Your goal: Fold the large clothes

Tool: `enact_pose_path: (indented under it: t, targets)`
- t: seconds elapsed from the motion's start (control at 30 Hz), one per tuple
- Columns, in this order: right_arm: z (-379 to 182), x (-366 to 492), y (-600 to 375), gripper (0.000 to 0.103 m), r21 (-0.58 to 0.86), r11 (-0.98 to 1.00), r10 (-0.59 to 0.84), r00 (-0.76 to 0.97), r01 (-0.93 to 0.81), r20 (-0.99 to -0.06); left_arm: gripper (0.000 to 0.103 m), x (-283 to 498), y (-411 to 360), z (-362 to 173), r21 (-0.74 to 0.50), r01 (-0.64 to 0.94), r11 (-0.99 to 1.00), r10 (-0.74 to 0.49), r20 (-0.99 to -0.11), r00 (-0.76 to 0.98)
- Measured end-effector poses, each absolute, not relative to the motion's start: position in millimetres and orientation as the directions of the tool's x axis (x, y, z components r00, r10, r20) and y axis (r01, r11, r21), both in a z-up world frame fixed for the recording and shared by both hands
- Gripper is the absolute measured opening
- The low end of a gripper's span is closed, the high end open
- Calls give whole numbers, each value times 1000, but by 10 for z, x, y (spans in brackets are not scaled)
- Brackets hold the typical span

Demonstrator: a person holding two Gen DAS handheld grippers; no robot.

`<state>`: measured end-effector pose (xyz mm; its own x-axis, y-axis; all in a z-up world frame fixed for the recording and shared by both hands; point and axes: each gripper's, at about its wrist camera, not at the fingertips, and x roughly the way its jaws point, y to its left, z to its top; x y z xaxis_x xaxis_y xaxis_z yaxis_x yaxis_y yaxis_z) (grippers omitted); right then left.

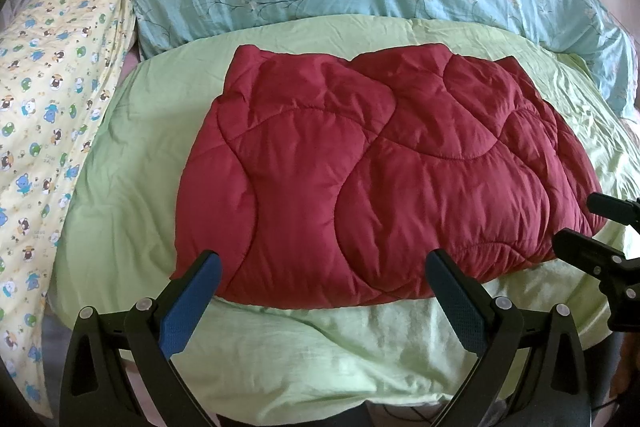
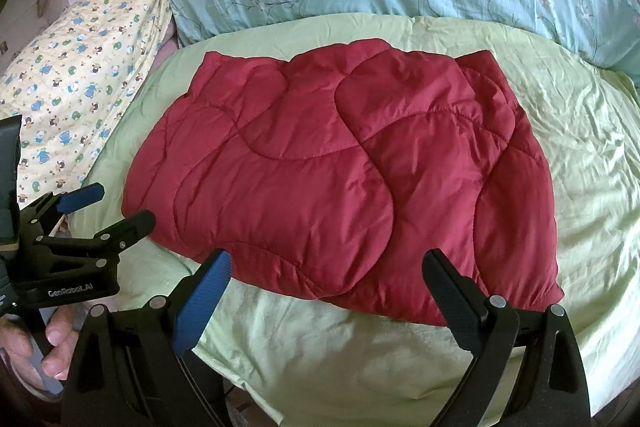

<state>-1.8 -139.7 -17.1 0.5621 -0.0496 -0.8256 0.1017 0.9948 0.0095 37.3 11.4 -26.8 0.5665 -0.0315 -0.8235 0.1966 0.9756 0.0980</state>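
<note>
Red quilted coat (image 1: 384,171) folded flat, long axis left-right, left tongs (image 1: 324,263) wide, right tongs (image 2: 326,261) wide

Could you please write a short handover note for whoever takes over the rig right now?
Left tool: open, empty, at the near edge of the red quilted garment.
Right tool: open, empty, also at its near edge.
The garment lies folded into a compact bundle on the green sheet, neither tool touching it.
Left: whether another fold is needed cannot be told; if so, regrasp the near edge.
</note>
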Motion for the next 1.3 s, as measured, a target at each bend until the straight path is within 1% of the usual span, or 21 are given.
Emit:
enact_pose_path:
  t: [1.3]
  targets:
    - [-145, -20, -1401, 97, 9, 995, -49, 565, 100, -824, 102, 366, 95, -224, 104, 193, 976, -29, -811, 584]
